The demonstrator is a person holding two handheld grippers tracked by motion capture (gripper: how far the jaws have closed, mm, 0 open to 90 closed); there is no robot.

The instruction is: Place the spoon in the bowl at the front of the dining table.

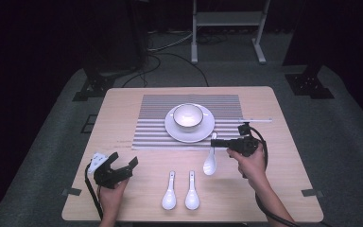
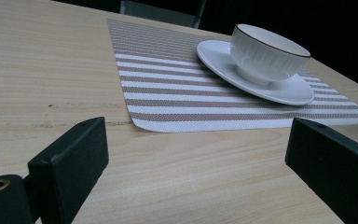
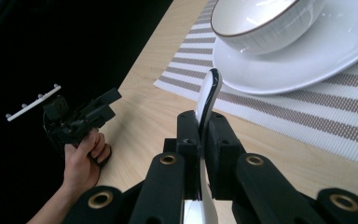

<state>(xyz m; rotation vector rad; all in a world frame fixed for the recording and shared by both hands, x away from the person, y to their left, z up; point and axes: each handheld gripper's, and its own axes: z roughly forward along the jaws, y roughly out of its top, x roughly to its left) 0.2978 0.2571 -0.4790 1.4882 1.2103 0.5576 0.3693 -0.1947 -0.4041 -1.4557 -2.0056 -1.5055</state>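
High view: right gripper (image 1: pixel 216 142) pinches one spoon (image 1: pixel 210 163) at five o'clock from the bowl (image 1: pixel 187 117); two spoons (image 1: pixel 179 195) seemingly wait; left gripper (image 1: pixel 123 162) gapes empty.

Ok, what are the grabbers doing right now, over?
Right gripper shut on a spoon, lifted. Left gripper open, holding nothing. Two spoons flat on the table. Bowl on plate, nothing blocking.

Beyond the worktop (image 1: pixel 123 101), a white metal stand (image 1: pixel 228 28) and black cables (image 1: pixel 170 56) rest on grey floor (image 1: pixel 350 123).
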